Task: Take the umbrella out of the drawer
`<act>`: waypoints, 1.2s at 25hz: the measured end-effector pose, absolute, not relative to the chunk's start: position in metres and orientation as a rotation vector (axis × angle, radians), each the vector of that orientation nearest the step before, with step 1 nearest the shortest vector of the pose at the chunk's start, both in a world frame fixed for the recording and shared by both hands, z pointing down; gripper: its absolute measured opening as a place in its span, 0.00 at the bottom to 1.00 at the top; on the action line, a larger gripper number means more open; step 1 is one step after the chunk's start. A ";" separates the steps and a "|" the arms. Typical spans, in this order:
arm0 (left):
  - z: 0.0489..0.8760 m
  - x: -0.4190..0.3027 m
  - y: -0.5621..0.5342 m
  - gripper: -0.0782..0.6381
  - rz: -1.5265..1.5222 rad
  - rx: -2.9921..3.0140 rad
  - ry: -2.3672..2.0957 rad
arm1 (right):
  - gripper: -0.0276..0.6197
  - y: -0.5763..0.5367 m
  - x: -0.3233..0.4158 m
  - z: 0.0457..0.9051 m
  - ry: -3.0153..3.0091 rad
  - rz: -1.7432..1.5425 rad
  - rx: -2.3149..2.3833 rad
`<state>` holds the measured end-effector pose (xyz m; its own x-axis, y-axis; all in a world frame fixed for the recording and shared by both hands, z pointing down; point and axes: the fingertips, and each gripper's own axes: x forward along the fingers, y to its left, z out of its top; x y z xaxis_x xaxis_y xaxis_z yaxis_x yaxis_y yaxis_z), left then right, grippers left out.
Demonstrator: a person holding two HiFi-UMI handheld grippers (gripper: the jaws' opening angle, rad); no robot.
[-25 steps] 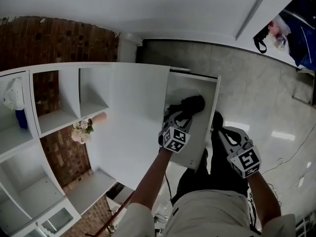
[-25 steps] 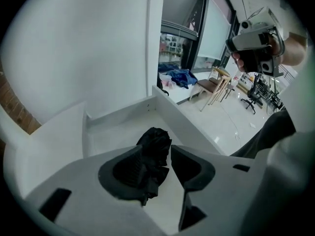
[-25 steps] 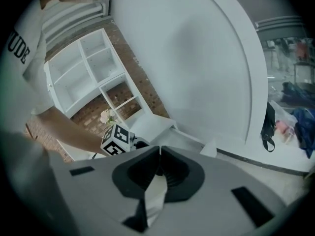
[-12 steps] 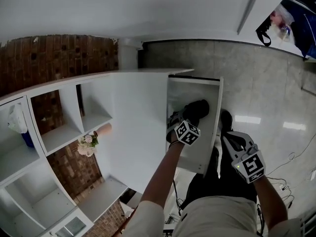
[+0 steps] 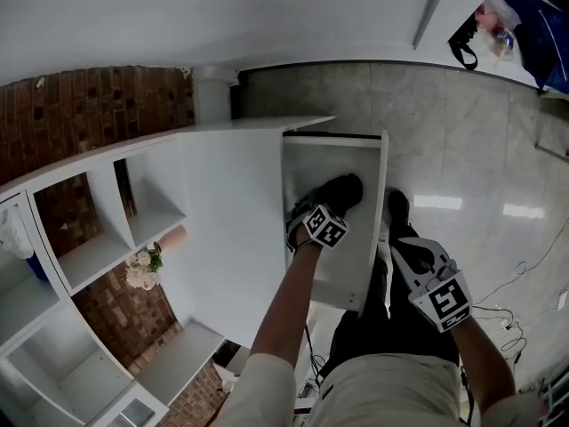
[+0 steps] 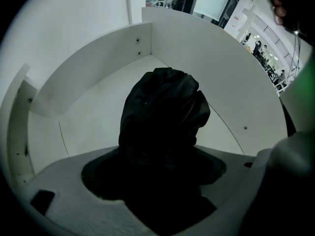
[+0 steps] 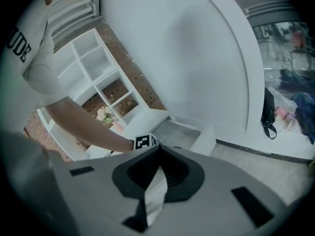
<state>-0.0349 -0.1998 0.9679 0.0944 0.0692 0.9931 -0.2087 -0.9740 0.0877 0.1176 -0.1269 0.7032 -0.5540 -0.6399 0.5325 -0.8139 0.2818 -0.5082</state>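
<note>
Inside the open white drawer (image 5: pixel 379 194), the black folded umbrella (image 5: pixel 343 191) lies toward the left wall, its free end pointing at the drawer's back. The left claw (image 5: pixel 311 210) reaches down into the drawer and is closed on the near end of the umbrella. In the left gripper view the bunched black fabric of the umbrella (image 6: pixel 162 109) fills the whole gap of the left claw (image 6: pixel 157 173), with the drawer's white floor and walls (image 6: pixel 98 58) curving round behind it. Whether the umbrella rests on the drawer floor or hangs just above it cannot be told.

The right claw (image 5: pixel 400 249) hangs outside the drawer, just beside its right wall and over the person's dark trousers, touching nothing. In the right gripper view the right claw (image 7: pixel 156 150) has its tips together and holds nothing; only a thin pale slit shows lower down between its two halves. Beyond it the person's bare left arm stretches across to the marker cube (image 7: pixel 145 141) of the other gripper.

To the left of the drawer stands a white shelf unit (image 5: pixel 89 238) with open compartments against a brick wall (image 5: pixel 98 105), and a small bunch of pale flowers (image 5: pixel 142 269) sits at one shelf's edge. Grey floor tiles (image 5: pixel 462 149) spread to the right.
</note>
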 end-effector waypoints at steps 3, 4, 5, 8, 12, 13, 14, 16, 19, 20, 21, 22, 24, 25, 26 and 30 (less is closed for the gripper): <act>0.966 -0.034 -0.204 0.60 1.965 2.178 -0.141 | 0.09 -0.125 0.119 0.703 -2.323 1.141 1.335; 0.964 -0.035 -0.206 0.60 1.964 2.187 -0.149 | 0.09 -0.125 0.119 0.703 -2.321 1.140 1.328; 0.961 -0.035 -0.205 0.56 1.960 2.190 -0.161 | 0.09 -0.124 0.120 0.703 -2.321 1.139 1.323; 0.954 -0.033 -0.200 0.53 1.889 2.159 -0.217 | 0.09 -0.125 0.124 0.702 -2.331 1.130 1.348; 0.941 -0.025 -0.200 0.51 1.770 2.164 -0.306 | 0.09 -0.133 0.126 0.697 -2.342 1.103 1.353; 0.937 -0.022 -0.199 0.51 1.740 2.173 -0.324 | 0.09 -0.134 0.125 0.695 -2.344 1.096 1.341; 0.932 -0.019 -0.198 0.51 1.707 2.180 -0.338 | 0.09 -0.135 0.124 0.693 -2.347 1.091 1.334; 0.922 -0.014 -0.193 0.51 1.632 2.183 -0.364 | 0.09 -0.134 0.120 0.690 -2.355 1.083 1.327; 0.906 -0.006 -0.188 0.50 1.523 2.184 -0.422 | 0.09 -0.134 0.115 0.683 -2.370 1.060 1.303; 0.900 -0.005 -0.188 0.50 1.497 2.186 -0.443 | 0.09 -0.135 0.114 0.681 -2.377 1.050 1.297; 0.894 -0.005 -0.187 0.50 1.472 2.188 -0.463 | 0.09 -0.135 0.113 0.678 -2.383 1.043 1.294; 0.887 -0.006 -0.187 0.50 1.447 2.191 -0.485 | 0.09 -0.135 0.111 0.675 -2.387 1.036 1.290; 0.870 -0.008 -0.187 0.50 1.389 2.204 -0.535 | 0.09 -0.135 0.108 0.669 -2.395 1.017 1.272; 0.861 -0.009 -0.188 0.50 1.354 2.216 -0.563 | 0.09 -0.135 0.107 0.667 -2.399 1.001 1.261; 0.850 -0.011 -0.188 0.50 1.318 2.229 -0.592 | 0.09 -0.135 0.105 0.664 -2.401 0.983 1.251; 0.801 -0.022 -0.191 0.50 1.177 2.265 -0.711 | 0.09 -0.135 0.096 0.646 -2.424 0.913 1.204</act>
<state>-0.0219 -0.1905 0.8011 0.4935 -0.2218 0.8410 -0.6412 -0.7461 0.1794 0.0957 -0.1346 0.6458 -0.6113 -0.6110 0.5031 -0.7910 0.4515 -0.4129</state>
